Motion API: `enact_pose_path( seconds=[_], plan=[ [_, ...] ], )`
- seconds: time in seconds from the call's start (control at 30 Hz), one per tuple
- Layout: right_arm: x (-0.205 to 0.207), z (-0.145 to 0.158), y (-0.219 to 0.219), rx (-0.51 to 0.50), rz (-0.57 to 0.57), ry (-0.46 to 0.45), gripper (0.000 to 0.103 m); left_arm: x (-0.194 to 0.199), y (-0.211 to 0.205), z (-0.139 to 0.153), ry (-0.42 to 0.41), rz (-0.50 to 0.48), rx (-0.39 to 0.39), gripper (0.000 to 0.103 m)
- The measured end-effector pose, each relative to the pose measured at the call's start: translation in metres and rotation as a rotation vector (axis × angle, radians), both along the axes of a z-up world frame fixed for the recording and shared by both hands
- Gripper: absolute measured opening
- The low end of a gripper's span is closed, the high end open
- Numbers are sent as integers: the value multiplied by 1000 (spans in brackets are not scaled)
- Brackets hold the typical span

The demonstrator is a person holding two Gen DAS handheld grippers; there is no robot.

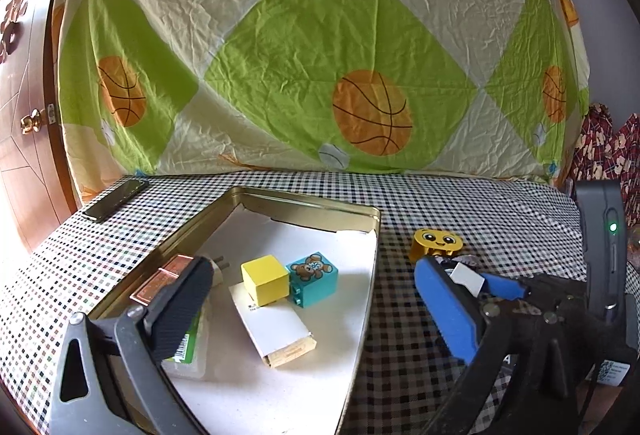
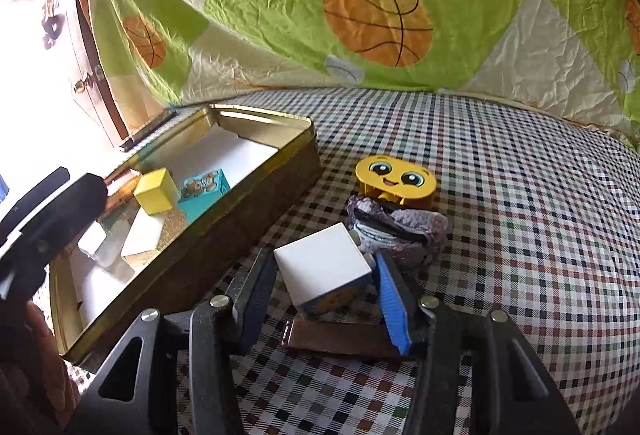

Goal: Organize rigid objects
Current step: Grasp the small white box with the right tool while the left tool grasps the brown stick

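The right gripper (image 2: 320, 299) has its fingers (image 2: 394, 305) clamped on a smooth white cube (image 2: 324, 267), tilted above the checked cloth of the desk (image 2: 520, 235). Beside it, a gold metal tin (image 2: 240, 211) holds a yellow cube (image 2: 157, 191) and teal block (image 2: 206, 191). The left gripper (image 1: 316, 303) has its fingers apart over the tin.

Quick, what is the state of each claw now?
Left claw: open, holding nothing, above the tin.
Right claw: closed on the white block.
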State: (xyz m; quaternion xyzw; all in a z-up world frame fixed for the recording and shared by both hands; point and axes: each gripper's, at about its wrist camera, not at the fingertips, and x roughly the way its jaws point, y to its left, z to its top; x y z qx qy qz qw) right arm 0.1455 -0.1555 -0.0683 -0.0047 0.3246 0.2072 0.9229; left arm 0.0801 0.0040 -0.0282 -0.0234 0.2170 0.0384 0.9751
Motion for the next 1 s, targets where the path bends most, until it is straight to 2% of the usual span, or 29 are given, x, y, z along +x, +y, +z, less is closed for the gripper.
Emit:
enact_pose_path(
  seconds=[0.2,0.4,0.5,0.6,0.8,1.0],
  plan=[
    [-20,17,-43,36,-142,-104,52,3,-32,1,-8,-67,52,103],
    [-20,13,-85,39,-275,-78,52,10,-71,-6,4,-170,105,103],
    [-21,13,-91,6,-321,-80,52,23,-88,-16,61,-228,125,102],
    [-20,13,-100,20,-342,-65,52,34,-103,-28,132,-292,127,102],
    [-20,13,-104,36,-348,-65,52,46,-116,-37,213,-359,126,95],
    [-20,13,-105,40,-352,-63,52,55,-131,-48,298,-439,151,75]
  ],
)
